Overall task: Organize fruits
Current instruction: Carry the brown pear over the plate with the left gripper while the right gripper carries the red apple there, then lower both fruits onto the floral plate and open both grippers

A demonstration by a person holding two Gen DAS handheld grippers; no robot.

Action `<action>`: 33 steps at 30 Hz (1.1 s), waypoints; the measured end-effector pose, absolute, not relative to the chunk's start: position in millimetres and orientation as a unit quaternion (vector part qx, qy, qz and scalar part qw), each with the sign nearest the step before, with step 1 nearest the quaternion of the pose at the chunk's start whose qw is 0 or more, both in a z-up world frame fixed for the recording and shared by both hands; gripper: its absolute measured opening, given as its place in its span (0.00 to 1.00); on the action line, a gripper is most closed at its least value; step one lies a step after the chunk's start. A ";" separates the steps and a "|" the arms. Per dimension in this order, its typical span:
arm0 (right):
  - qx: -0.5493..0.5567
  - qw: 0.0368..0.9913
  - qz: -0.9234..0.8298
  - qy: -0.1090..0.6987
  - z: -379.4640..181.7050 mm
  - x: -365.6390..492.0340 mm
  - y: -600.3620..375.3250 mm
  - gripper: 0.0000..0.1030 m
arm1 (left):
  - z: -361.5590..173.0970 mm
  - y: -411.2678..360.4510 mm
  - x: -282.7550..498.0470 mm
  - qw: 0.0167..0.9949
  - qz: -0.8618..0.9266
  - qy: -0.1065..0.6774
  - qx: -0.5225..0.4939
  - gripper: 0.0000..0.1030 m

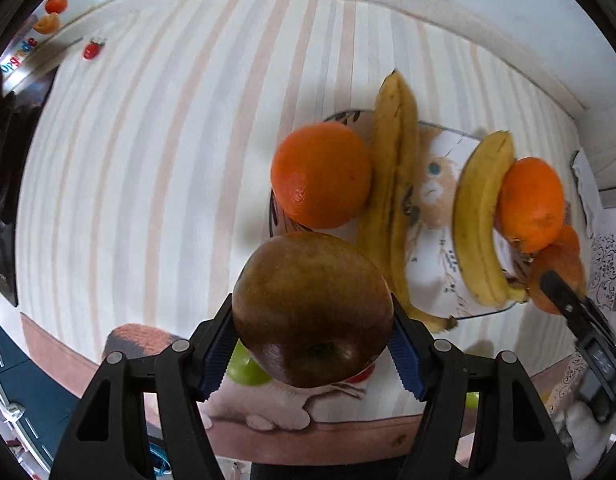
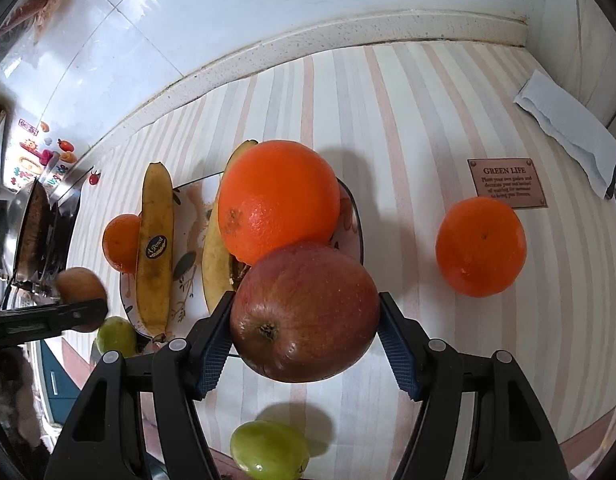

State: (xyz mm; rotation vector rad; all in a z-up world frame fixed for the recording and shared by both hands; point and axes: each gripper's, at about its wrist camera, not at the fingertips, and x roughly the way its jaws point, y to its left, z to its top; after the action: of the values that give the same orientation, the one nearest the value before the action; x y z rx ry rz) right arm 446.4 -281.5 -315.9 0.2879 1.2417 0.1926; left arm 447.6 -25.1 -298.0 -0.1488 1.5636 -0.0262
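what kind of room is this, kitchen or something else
Most likely a home kitchen. A striped counter runs under a tiled wall, a metal pan sits at the left, and fruit magnets cling to a metal surface. A plate carries bananas and oranges.

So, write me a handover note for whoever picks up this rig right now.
Left tongs: shut on a dark red-brown apple, held above the striped counter.
Right tongs: shut on a red apple.
Plate: two bananas and two oranges.
Loose: one orange, green fruits.
Left: place both apples, then gather the loose fruit.
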 end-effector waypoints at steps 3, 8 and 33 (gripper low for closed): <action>0.135 0.800 0.094 0.577 -316.0 445.7 -282.4 0.68 | -309.9 -27.0 449.5 0.700 -0.017 0.711 -0.073 0.64; 0.125 0.813 0.105 0.559 -303.1 440.8 -278.1 0.68 | -316.8 -27.0 449.7 0.699 -0.018 0.709 -0.089 0.65; 0.009 0.712 0.195 0.675 -325.2 564.6 -145.5 0.68 | -323.0 -16.3 447.9 0.699 -0.013 0.707 -0.102 0.67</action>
State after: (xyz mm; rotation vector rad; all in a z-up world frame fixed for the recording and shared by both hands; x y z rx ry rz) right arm 564.6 -145.5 -325.2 0.0210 1.4966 0.4318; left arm 447.9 -16.3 -323.0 -0.2264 1.5760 -0.0291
